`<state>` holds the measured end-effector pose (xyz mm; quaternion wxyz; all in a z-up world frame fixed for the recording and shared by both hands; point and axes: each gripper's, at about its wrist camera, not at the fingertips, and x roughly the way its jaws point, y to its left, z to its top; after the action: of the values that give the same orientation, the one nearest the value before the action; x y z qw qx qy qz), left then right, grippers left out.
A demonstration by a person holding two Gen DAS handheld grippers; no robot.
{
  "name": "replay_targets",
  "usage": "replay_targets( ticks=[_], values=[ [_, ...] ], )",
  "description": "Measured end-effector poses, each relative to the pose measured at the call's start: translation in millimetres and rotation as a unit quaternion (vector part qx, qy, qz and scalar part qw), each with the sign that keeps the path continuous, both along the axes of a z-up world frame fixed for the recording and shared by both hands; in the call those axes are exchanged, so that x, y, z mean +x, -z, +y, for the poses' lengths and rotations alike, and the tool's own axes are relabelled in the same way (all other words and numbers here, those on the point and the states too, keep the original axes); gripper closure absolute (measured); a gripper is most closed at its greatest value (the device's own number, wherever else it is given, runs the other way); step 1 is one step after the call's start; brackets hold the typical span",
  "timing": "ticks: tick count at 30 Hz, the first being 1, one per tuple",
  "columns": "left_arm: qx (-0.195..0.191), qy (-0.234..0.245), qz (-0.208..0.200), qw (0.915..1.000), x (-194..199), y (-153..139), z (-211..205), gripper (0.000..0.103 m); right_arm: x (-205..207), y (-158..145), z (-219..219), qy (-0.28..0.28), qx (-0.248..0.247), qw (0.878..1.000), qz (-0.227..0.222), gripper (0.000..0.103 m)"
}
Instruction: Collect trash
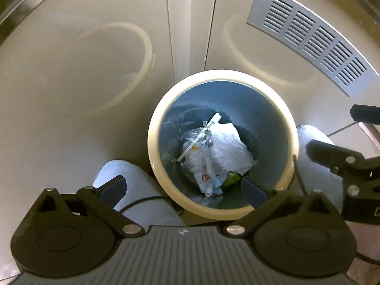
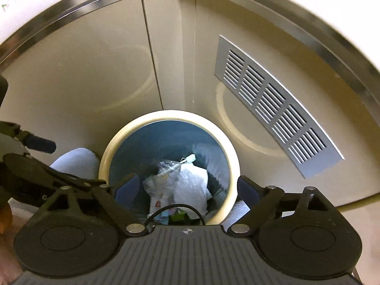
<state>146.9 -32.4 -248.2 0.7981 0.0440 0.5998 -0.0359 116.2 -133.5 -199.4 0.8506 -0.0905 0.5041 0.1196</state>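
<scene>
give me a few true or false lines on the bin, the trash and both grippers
1. The bin has a cream rim and a blue inside. True.
2. The bin is empty. False: crumpled plastic trash and a white stick lie at its bottom.
3. The left gripper is clamped on a wrapper. False: its jaws stand wide apart with nothing between them.
4. The right gripper is open above the bin. True.
5. A slotted metal vent sits in the wall panel right of the bin. True.
6. The bin lies on its side. False: it stands upright, mouth up.
</scene>
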Motion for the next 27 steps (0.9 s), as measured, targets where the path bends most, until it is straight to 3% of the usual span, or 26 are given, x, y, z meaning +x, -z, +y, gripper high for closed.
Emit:
replay_targets(
  ticks=[8,12,27],
  values=[
    [-0.006,0.000,-0.037,0.9993,-16.9,-18.7,5.4,0.000,-21.3,-17.8,-0.2,0.012,0.000,1.000,-0.023,0.011],
    [0.013,0.009,-0.041,0.9990,-19.4,-24.7,-1.9,0.000,-26.3,-20.4,-0.8,0.012,-0.005,0.999,-0.034,0.011],
    [0.025,0.004,-0.054,0.9982,-27.2,-35.5,-0.9,0.000,-36.7,-29.0,2.1,0.000,-0.013,0.999,-0.052,0.011]
  ],
)
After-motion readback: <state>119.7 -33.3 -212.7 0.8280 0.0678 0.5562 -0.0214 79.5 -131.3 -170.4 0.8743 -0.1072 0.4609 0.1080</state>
